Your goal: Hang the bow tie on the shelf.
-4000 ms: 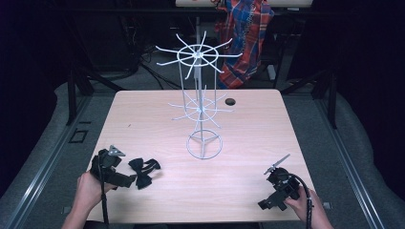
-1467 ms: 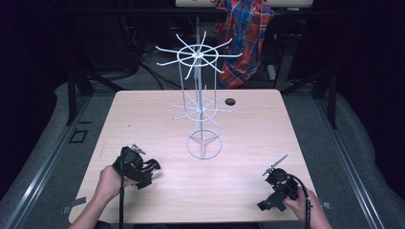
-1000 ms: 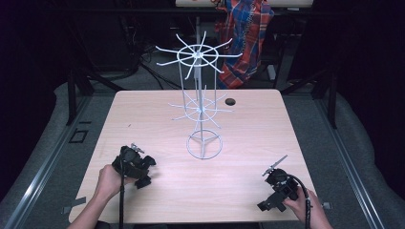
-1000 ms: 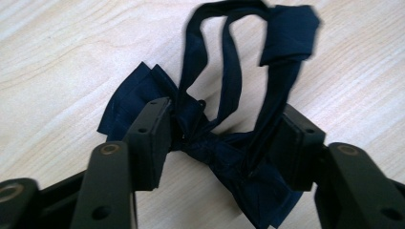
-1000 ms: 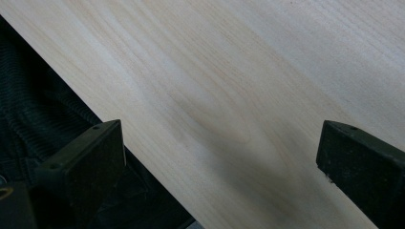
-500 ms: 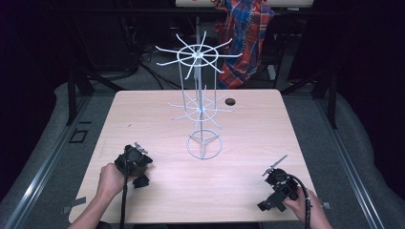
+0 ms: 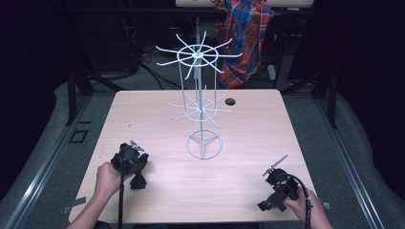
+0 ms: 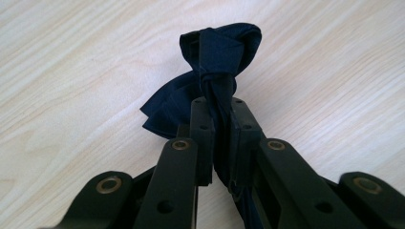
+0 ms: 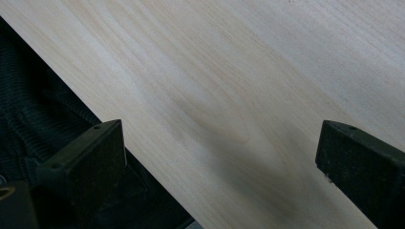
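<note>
One wooden table carries one white wire rack with two tiers of spokes, and one dark bow tie. Two grippers are in use, the left gripper and the right gripper, with two hands holding them. One plaid cloth hangs beyond the table.

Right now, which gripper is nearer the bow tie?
Left. The left gripper is clamped on the bow tie; the right gripper sits across the table, jaws open.

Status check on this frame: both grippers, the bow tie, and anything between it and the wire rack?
Left gripper jaws just closed, shut on dark bow tie lying on table. Right gripper open, holding nothing, at table edge. Nothing lies between bow tie and white wire rack.
</note>
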A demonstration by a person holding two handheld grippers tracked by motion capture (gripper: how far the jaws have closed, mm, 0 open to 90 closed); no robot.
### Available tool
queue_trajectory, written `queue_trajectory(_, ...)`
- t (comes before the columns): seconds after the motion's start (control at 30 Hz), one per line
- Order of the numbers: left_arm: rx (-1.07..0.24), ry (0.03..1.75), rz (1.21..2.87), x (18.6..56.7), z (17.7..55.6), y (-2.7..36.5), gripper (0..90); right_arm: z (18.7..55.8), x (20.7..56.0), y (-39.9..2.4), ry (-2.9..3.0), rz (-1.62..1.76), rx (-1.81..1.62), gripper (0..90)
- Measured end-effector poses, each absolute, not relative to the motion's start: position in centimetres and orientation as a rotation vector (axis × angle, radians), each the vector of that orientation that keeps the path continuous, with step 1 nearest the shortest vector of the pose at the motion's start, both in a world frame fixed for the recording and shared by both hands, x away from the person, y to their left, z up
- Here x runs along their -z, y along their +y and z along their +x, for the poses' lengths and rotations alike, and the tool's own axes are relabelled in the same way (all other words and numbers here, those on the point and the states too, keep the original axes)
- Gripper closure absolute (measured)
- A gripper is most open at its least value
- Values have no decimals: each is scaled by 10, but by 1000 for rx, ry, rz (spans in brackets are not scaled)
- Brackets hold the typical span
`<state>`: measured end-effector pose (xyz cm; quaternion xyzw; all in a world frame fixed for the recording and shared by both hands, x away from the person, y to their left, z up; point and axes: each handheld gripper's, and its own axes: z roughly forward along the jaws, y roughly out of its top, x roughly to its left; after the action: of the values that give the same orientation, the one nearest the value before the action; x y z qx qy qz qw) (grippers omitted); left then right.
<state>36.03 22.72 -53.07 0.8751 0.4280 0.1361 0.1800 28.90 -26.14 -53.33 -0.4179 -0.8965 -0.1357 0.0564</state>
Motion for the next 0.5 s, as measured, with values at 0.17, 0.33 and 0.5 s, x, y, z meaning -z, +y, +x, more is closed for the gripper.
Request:
queue_trajectory(0.17,-368,1209,2403,522,358,232,836,289,533,-262,-2709,-1282,419,26)
queue_trajectory(0.33,-350,1204,2332,514,356,235,837,288,533,-262,-2699,-1291,437,26)
queue_trajectory(0.5,-339,1205,2264,507,354,240,837,288,533,-261,-2700,-1290,433,26)
